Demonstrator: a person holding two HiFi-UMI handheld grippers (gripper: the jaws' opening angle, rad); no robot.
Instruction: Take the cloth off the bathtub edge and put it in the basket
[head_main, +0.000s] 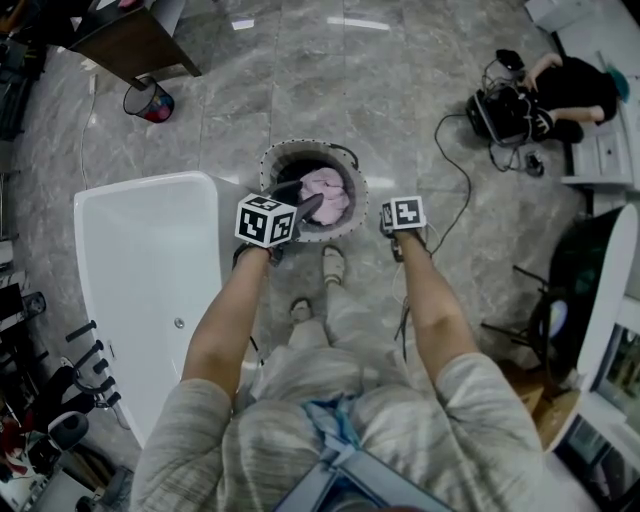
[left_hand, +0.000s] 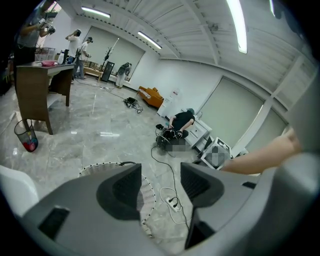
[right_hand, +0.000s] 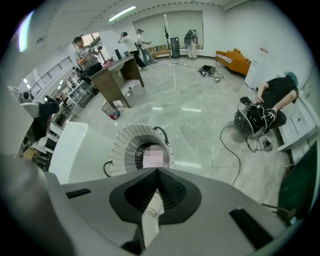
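Note:
The round wicker basket stands on the floor just right of the white bathtub. A pink cloth lies inside the basket. My left gripper hovers over the basket's near left rim, its jaws open and empty. In the left gripper view the left gripper shows only basket rim and floor through the gap. My right gripper hangs to the right of the basket, pointing steeply down. In the right gripper view the right gripper has its jaws pressed together with nothing in them, and the basket sits beyond.
A black mesh wastebasket stands beside a dark desk at the far left. A person crouches by equipment at the far right, with a cable trailing over the floor. My feet stand just short of the basket.

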